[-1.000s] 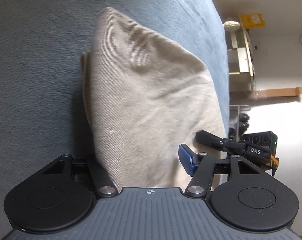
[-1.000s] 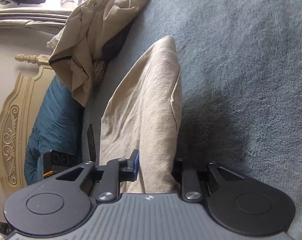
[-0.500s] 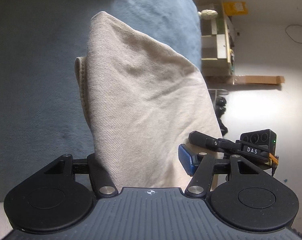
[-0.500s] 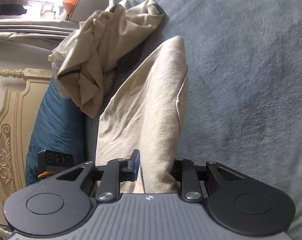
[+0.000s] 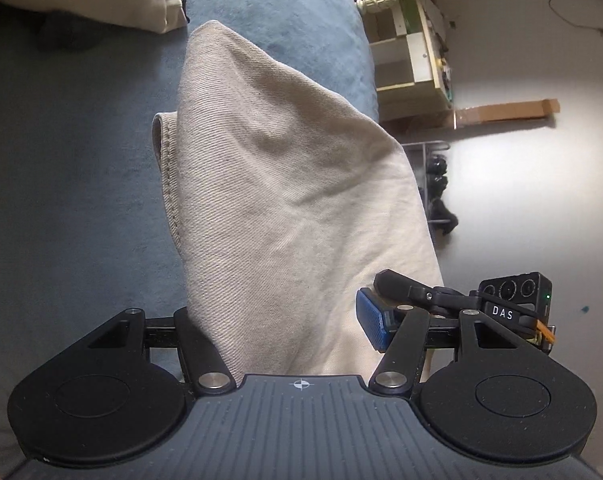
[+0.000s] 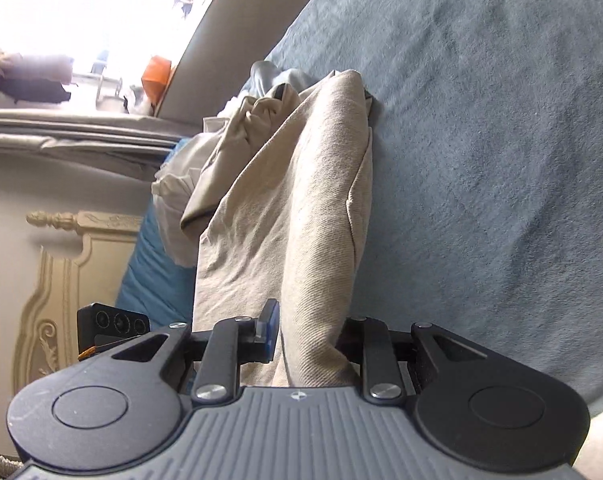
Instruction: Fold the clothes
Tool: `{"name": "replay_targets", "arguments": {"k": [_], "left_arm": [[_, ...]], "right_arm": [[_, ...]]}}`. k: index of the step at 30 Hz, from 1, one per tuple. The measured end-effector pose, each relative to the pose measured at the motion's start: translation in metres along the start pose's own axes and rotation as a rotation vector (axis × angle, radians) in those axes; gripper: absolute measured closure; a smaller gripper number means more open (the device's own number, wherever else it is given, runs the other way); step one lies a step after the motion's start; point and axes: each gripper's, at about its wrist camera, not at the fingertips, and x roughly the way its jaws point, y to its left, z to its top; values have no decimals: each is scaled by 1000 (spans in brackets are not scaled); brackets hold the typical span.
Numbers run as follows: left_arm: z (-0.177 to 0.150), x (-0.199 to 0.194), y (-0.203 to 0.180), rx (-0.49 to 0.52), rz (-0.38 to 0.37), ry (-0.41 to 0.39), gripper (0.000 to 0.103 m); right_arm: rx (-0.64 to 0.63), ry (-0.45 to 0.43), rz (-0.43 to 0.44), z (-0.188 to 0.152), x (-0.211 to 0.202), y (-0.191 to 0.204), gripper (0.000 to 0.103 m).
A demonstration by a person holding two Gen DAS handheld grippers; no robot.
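- The left claw (image 5: 279, 320) and the right claw (image 6: 309, 338) are each pinching the beige cloth (image 5: 285, 184).
- The left claw's fingers are standing wider apart, with cloth bunched between them. The right claw's fingers are closer together, squeezing a thinner bit.
- The cloth is hanging from both claws, over the blue bed (image 5: 61, 160).
- More clothes are lying in a pile (image 6: 237, 128) at the far end of the bed.
- I think a fold is going on now. Next, the cloth needs laying down flat with both claws level, so the edges are meeting.
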Motion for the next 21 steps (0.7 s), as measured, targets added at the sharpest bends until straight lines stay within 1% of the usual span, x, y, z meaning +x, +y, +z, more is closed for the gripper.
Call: {"name": "replay_targets", "arguments": {"k": [3,5,9,11,14,17,19,21], "left_arm": [[0,16,-13,-6,13,-11,43],[-2,29,-20,-19,19,-35,43],[-7,72,-34,-54,48,-91,43],[-4,100,-45,-72,75,-101,43],[5,146,-68,-76,117,-88,43],[24,204,-99,-51,156,-40,43],[35,246,-118,-23,163,-4,43],[46,290,-132,-6,152,13,43]], "right_arm": [[-2,10,14,10,-7,-12,78],[-15,25,22,22,-14,-23,78],[-56,74,44,56,-28,-57,78],[-72,104,60,75,-38,-79,78],[-62,139,87,100,-57,-123,78],[-38,148,87,118,-86,-171,78],[-30,132,84,131,-111,-203,78],[-14,104,80,149,-138,-241,78]]}}
